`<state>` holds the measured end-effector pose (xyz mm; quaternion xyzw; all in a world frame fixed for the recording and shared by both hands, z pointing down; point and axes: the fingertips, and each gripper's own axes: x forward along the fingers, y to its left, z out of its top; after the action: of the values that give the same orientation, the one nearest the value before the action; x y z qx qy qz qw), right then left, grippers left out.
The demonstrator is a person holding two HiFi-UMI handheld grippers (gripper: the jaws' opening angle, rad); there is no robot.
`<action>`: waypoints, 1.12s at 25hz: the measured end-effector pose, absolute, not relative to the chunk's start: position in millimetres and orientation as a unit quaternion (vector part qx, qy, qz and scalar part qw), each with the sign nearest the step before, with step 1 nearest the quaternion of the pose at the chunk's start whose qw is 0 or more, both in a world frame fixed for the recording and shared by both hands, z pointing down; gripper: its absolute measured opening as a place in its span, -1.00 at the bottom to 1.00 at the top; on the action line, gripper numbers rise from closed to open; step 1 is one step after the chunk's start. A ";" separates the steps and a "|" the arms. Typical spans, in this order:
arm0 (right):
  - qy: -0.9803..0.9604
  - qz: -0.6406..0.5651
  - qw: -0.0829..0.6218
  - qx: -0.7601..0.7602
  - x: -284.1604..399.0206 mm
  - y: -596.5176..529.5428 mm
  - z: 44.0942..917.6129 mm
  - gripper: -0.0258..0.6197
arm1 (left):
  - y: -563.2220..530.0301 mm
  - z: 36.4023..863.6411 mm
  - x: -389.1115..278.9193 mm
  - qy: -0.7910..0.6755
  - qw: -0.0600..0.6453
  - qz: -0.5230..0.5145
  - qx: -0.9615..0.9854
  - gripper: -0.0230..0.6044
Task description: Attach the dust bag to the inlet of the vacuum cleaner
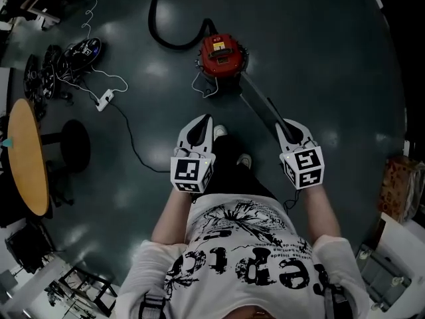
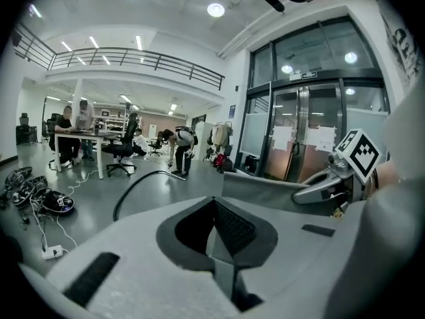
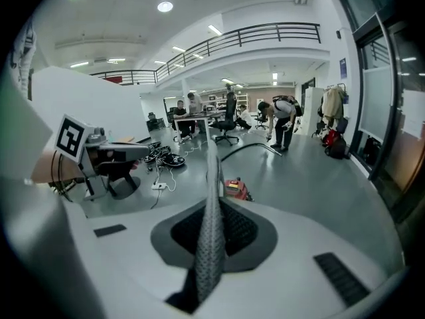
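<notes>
A red vacuum cleaner (image 1: 222, 52) stands on the dark floor ahead of the person's feet, its black hose (image 1: 172, 38) curling off to the upper left. The right gripper view shows the same cleaner (image 3: 236, 188) small beyond the jaws. My right gripper (image 1: 287, 128) is shut on a flat grey dust bag (image 1: 259, 105), which reaches from the jaws toward the cleaner. Seen edge-on, the bag (image 3: 211, 224) runs as a thin textured strip between the pads. My left gripper (image 1: 199, 128) is beside it at the same height, shut with nothing in it. The left gripper view shows the bag (image 2: 265, 193) side-on.
A white power strip (image 1: 105, 100) with trailing cables lies on the floor to the left. Further left are a round wooden table (image 1: 26, 155), a black stool (image 1: 66, 145) and a pile of dark gear (image 1: 80, 48). A cardboard box (image 1: 398, 185) stands at the right. People work at desks (image 2: 86, 135) in the distance.
</notes>
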<state>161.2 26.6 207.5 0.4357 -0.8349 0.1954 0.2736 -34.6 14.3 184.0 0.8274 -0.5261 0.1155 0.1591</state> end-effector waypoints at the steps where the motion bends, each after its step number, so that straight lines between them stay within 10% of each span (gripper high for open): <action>1: -0.835 0.199 0.277 0.433 158.7 19.3 211.2 -0.85 | 2.6 187.8 -35.4 -0.523 0.164 0.113 0.828 -0.92; 17: -0.879 0.183 0.300 0.323 103.1 -67.4 279.6 -0.85 | -124.0 234.3 -57.4 -0.505 0.180 0.104 0.837 -0.92; 28: -0.917 0.120 0.293 0.243 103.9 -83.2 454.6 -0.85 | -153.2 401.8 -54.7 -0.503 0.037 0.152 0.850 -0.92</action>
<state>103.9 -83.2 454.6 0.2429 -0.9170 0.1201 0.2928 -54.7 -153.2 401.8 0.8502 -0.5026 0.1522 0.0368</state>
